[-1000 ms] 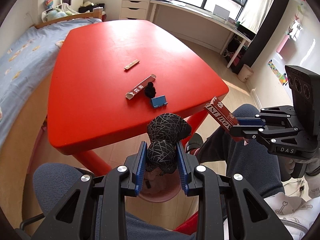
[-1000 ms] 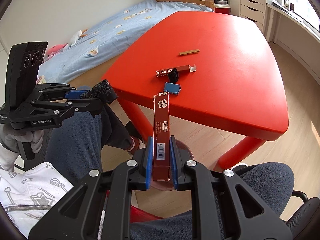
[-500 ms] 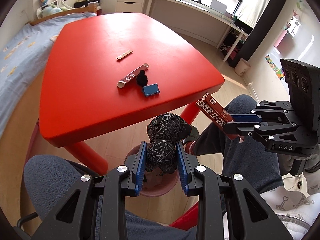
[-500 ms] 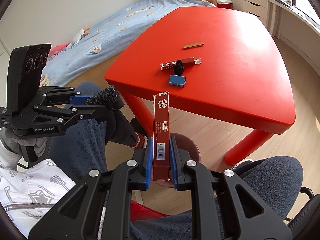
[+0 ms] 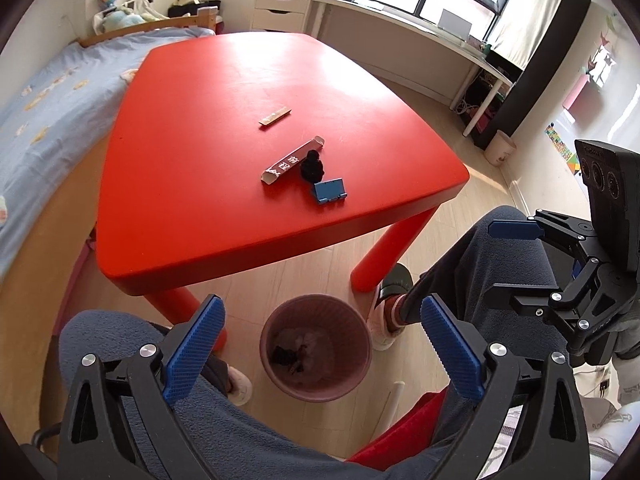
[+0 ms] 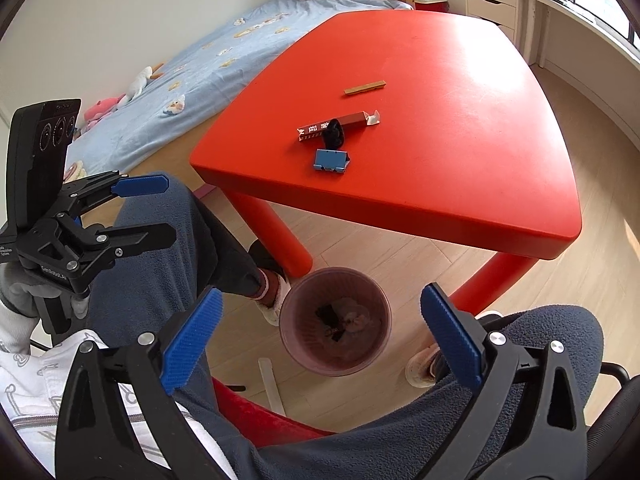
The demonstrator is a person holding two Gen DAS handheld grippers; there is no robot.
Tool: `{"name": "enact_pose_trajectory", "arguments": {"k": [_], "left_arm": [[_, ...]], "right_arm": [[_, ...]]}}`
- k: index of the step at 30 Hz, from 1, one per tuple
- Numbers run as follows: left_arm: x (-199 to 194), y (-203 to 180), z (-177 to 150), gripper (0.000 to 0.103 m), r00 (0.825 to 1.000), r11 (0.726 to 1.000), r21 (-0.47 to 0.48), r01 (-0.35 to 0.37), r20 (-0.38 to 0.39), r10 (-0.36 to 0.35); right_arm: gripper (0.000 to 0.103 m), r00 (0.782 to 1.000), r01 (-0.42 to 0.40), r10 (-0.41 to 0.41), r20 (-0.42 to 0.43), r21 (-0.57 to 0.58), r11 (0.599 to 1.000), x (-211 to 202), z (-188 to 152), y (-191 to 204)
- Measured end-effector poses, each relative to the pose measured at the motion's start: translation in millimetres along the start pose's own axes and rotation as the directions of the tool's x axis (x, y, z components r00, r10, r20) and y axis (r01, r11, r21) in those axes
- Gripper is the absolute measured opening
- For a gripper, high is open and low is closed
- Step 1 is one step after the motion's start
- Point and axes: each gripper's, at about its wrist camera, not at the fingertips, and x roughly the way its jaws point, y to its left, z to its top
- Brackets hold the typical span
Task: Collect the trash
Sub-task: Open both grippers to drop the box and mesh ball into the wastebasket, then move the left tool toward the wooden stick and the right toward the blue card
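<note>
A dull pink waste bin (image 5: 265,340) (image 6: 362,292) stands on the floor by the red table (image 5: 192,120) (image 6: 460,128), with dark scraps (image 5: 282,354) (image 6: 326,314) inside. My left gripper (image 5: 320,308) (image 6: 164,210) hangs above it, jaws opening wide with nothing between them. My right gripper (image 6: 322,298) (image 5: 508,260) hangs over it too, also opening and empty. On the table lie a long red-brown box (image 5: 292,160) (image 6: 332,126), a small black lump (image 5: 312,166) (image 6: 334,134), a blue piece (image 5: 329,192) (image 6: 330,160) and a tan strip (image 5: 275,116) (image 6: 365,88).
A person's knees in grey-blue trousers (image 5: 508,248) (image 6: 168,248) flank the bin, with feet in pale slippers (image 5: 384,320) beside it. Red table legs (image 5: 384,256) (image 6: 276,236) stand just behind it. A bed (image 5: 44,104) runs along the table's left.
Both grippers have gone from shut to wide open. The black netted bundle has left the left jaws and the long red box the right jaws; neither is in the air now.
</note>
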Motion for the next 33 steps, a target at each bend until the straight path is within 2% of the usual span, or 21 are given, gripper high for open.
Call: {"name": "enact_pose_trajectory", "arguments": {"k": [21,33], "left_arm": [[2,8,7,0.095,1.000,1.000,-0.015,0.010,-0.001,-0.010],[10,24,50,0.095,0.999,1.000,0.017,0.004,0.045,-0.005]], "right_arm": [[0.100,1.000,0.016,-0.015,-0.016,0.019,1.000,6,4,-3],[0.100,1.000,0.020,-0.020,0.001,0.015,1.000,23,35,6]]}}
